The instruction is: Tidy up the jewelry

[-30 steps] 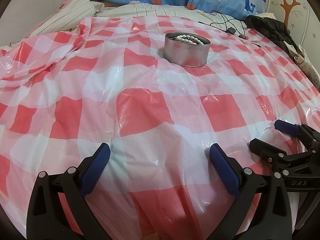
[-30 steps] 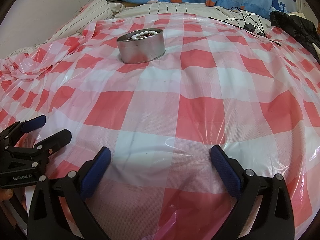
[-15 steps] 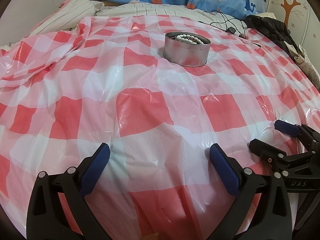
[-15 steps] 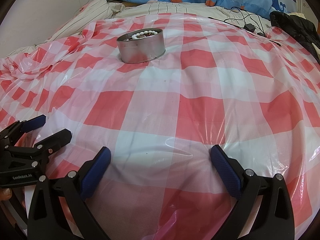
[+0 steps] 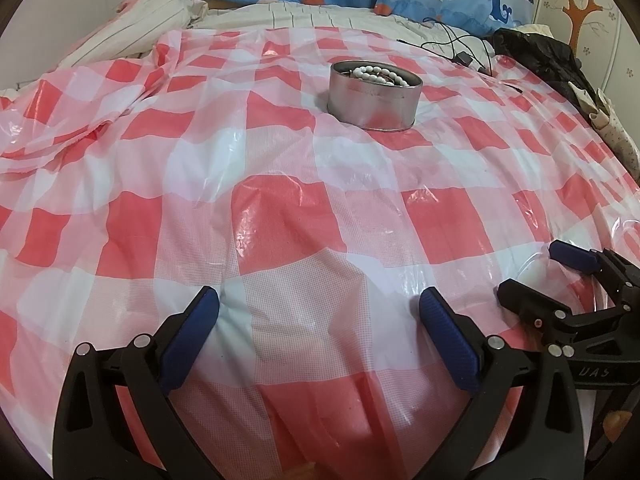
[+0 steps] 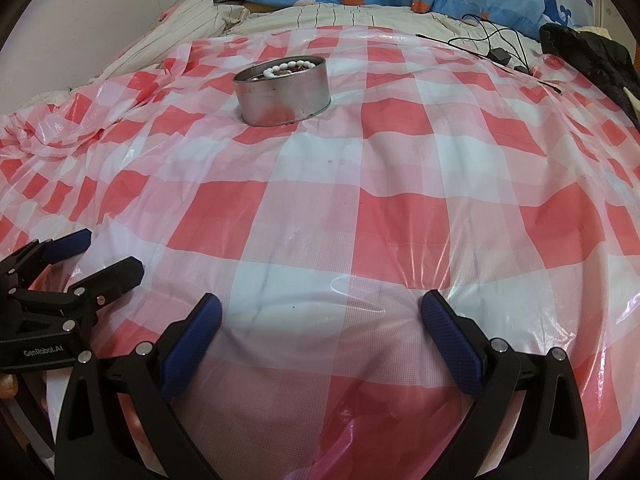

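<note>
Sat upright on the checked plastic sheet (image 5: 280, 216), well ahead: round metal tin (image 5: 375, 96) with white bead bracelet (image 5: 380, 75) inside. Left gripper (image 5: 319, 312) and right gripper (image 6: 320, 312): both splayed wide, empty, low over the sheet. Caught only by left wrist view: tree sticker (image 5: 580, 16) on wall.

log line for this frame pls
left gripper: open, empty | right gripper: open, empty | white bead bracelet: inside round metal tin | tin: on checkered plastic sheet, beyond both grippers
</note>
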`<state>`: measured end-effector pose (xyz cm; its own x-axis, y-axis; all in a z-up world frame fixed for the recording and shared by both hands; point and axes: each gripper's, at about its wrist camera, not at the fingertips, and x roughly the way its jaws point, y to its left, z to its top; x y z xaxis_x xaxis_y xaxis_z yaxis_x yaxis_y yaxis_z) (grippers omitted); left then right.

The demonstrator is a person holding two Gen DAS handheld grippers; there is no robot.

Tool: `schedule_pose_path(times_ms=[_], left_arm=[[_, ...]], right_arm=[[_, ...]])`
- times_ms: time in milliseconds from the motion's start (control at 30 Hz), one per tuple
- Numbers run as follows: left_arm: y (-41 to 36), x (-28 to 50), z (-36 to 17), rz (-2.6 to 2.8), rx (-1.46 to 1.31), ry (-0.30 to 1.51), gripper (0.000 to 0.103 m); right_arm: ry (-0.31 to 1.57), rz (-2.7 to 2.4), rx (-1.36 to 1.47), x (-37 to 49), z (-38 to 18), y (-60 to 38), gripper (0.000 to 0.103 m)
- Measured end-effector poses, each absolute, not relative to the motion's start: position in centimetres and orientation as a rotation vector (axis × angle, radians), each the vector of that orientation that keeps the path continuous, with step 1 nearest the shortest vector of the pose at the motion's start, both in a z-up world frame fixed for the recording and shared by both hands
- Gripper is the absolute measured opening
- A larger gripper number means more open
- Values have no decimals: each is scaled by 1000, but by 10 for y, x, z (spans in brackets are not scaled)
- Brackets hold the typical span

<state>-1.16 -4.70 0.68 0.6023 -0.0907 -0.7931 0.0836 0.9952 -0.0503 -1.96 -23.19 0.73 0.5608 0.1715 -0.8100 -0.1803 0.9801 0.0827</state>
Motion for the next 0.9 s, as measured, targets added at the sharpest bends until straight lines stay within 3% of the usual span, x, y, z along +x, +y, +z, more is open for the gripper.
schedule_pose_path(times_ms=[900], left_arm=[[-47, -10, 7, -98, -2, 927, 96]], right_arm=[[954, 216, 3, -21, 4, -235, 96]])
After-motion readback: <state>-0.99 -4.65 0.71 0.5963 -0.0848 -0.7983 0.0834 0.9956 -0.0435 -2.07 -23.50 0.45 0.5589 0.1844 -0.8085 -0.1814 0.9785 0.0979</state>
